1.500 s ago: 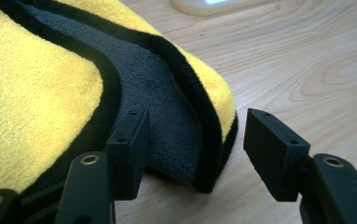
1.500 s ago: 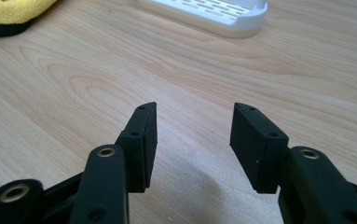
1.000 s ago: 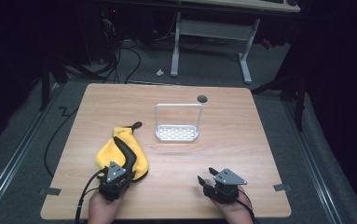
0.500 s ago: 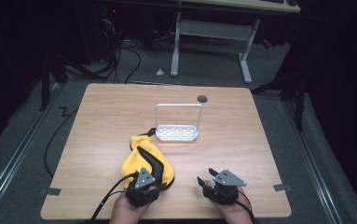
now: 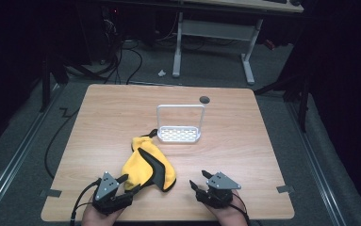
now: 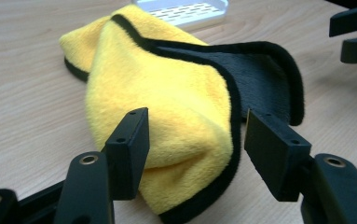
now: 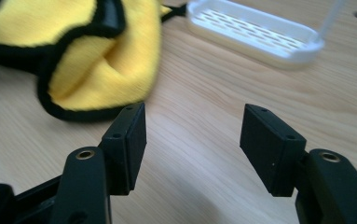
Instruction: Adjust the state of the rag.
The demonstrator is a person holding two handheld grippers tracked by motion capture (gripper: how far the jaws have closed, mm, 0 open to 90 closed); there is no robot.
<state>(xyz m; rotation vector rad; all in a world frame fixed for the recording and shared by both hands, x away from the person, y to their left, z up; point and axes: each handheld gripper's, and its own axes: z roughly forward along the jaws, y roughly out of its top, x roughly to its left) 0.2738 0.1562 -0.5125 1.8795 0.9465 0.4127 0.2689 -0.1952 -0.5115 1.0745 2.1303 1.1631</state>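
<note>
Yellow cloth (image 5: 146, 164) edge lies between spread left tongs (image 6: 192, 140); right tongs (image 7: 192, 140) spread over bare wood.

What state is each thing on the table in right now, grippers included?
Yellow cloth: crumpled in a heap on the table, black edging showing, one end between the left gripper's open jaws, not pinched.
White rack: upright on the table, empty, just beyond the cloth.
Left gripper: open, jaws either side of the cloth's near end.
Right gripper: open, holding nothing, over bare wood.
</note>
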